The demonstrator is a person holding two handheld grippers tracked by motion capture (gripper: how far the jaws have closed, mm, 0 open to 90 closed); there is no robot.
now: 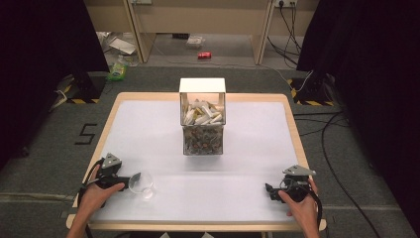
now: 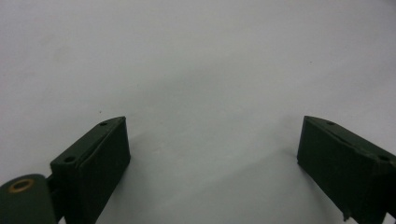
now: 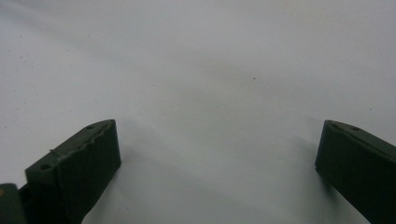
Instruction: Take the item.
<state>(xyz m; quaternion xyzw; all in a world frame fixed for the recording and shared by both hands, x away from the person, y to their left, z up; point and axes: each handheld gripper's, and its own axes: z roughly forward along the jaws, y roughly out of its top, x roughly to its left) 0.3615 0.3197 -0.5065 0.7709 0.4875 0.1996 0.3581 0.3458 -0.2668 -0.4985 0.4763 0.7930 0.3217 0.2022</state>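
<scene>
1. At the lower left of the high view, my left gripper (image 1: pixel 132 179) lies low on the white table (image 1: pixel 247 148), tips just beside a small clear cup (image 1: pixel 143 185), which stands near the table's front edge

2. Both pairs of jaws stand spread wide with nothing between them; each gripper view looks along its jaws onto bare white surface

3. My right gripper (image 1: pixel 270 189) rests at the lower right of the high view, well apart from the cup, jaws pointing toward the middle of the frame

4. The clear box (image 1: pixel 202 121) stands at the centre of the high view, well apart from both grippers, white pieces piled over a darker mixed fill; I cannot tell what the pieces are

5. The step in hand, as I judge it, is taking hold of the cup: I would bring the spread jaws level around its wall, one jaw on either side, and close gently, since clear thin plastic may slip or tip

6. The high view gives the cup, the box and both my hands at once; the left gripper view (image 2: pixel 212 154) gives the gap between the jaws, and the right gripper view (image 3: pixel 219 158) the same
</scene>
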